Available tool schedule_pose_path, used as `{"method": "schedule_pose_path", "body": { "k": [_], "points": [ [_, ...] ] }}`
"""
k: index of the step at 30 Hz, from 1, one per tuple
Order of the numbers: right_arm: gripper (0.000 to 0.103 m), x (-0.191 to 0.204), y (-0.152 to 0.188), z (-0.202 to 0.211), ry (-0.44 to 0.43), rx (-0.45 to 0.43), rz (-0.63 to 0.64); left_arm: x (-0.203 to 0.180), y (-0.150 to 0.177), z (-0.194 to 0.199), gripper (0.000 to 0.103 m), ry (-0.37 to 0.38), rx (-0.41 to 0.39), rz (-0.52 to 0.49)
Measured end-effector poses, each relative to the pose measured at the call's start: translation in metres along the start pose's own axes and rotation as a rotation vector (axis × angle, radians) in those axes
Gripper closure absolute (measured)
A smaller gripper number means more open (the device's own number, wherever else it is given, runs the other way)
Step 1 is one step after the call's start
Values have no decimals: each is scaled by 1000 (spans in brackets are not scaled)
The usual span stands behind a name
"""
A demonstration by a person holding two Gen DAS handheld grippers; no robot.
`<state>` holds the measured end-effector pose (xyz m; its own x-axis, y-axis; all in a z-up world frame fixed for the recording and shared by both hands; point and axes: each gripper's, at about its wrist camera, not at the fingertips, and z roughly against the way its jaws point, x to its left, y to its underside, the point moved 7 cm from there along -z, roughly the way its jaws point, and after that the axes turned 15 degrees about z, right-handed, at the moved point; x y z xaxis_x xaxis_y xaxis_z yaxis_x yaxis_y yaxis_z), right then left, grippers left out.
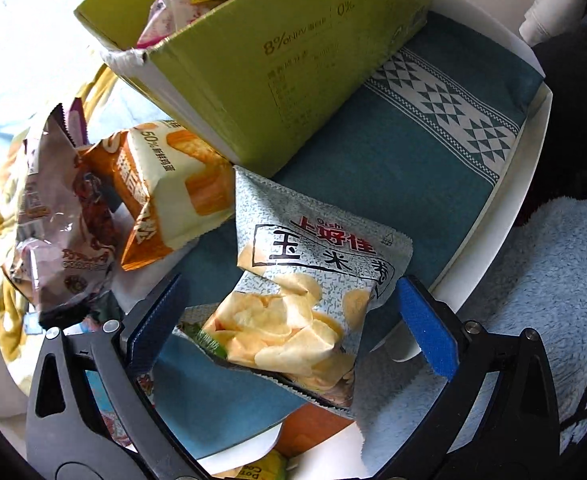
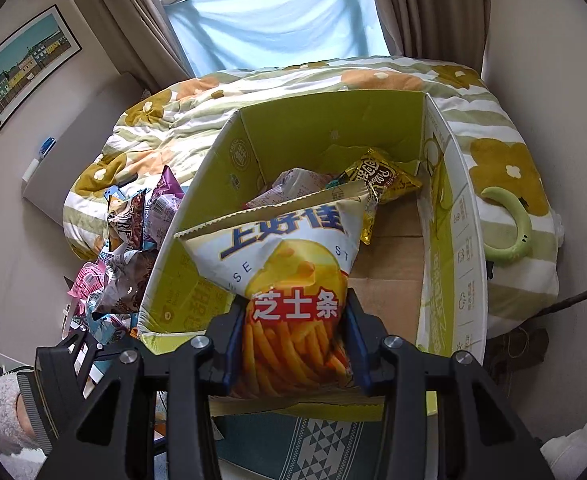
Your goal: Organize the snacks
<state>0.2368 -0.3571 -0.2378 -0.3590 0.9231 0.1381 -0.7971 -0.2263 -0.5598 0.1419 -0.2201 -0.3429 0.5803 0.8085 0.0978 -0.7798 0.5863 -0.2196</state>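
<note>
right tongs [image 2: 293,344] clamp a cheese-stick bag [image 2: 289,280] over the green box's [image 2: 333,128] near rim, ready for release inside, while left tongs [image 1: 293,320] gape wide around a corn-chip bag [image 1: 305,280] at 12 o'clock on the worktop [image 1: 413,168].

I count one green box [image 2: 325,128]. Inside it lie two bags I can make out: one gold bag [image 2: 385,178] and one pale bag [image 2: 293,184]. My right gripper [image 2: 295,344] clamps one cheese-stick bag [image 2: 289,264]. On the worktop's blue cloth [image 1: 413,160] I see three bags: one corn-chip bag [image 1: 313,280], one orange bag [image 1: 165,184], one brown bag [image 1: 57,224]. More crowd the left edge; uncountable.
</note>
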Motion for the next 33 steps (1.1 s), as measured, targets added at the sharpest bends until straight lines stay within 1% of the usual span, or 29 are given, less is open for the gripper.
{"method": "schedule_pose_path", "body": {
  "k": [5, 6, 7, 10, 11, 12, 13, 16, 20, 22, 27, 30, 33],
  "points": [
    [63, -6, 6, -2, 8, 11, -11, 2, 7, -16, 17, 8, 44, 2],
    [63, -6, 7, -2, 8, 9, -12, 2, 9, -19, 24, 5, 52, 3],
    [63, -5, 8, -1, 9, 7, -12, 2, 10, -21, 28, 6, 62, 6],
    [63, -4, 7, -1, 9, 2, -12, 3, 12, -21, 32, 0, 48, 10],
    [63, -5, 7, -1, 9, 2, -11, 4, 12, -20, 36, -2, 44, 15],
    [63, -4, 7, -1, 8, 3, -11, 5, 11, -19, 47, -13, 39, 23],
    [63, -4, 8, -1, 7, 5, -9, 8, 11, -18, 49, -20, 36, 33],
    [63, -3, 8, -1, 6, 9, 0, 14, 9, -13, 50, 0, 41, 84],
    [63, -2, 6, -2, 1, 12, 9, 22, 8, 3, 50, -20, 11, 99],
    [63, -1, 4, -1, -2, 9, 11, 18, 10, 19, 50, -27, -11, 111],
    [63, 0, -2, 4, -14, -7, 15, 26, 4, 63, 50, -56, -75, 141],
    [63, -1, -8, 10, -22, -25, 21, 32, 2, 92, 50, -33, -123, 173],
    [63, -2, -18, 18, -27, -47, 30, 33, -14, 123, 50, 2, -174, 199]
  ]
}}
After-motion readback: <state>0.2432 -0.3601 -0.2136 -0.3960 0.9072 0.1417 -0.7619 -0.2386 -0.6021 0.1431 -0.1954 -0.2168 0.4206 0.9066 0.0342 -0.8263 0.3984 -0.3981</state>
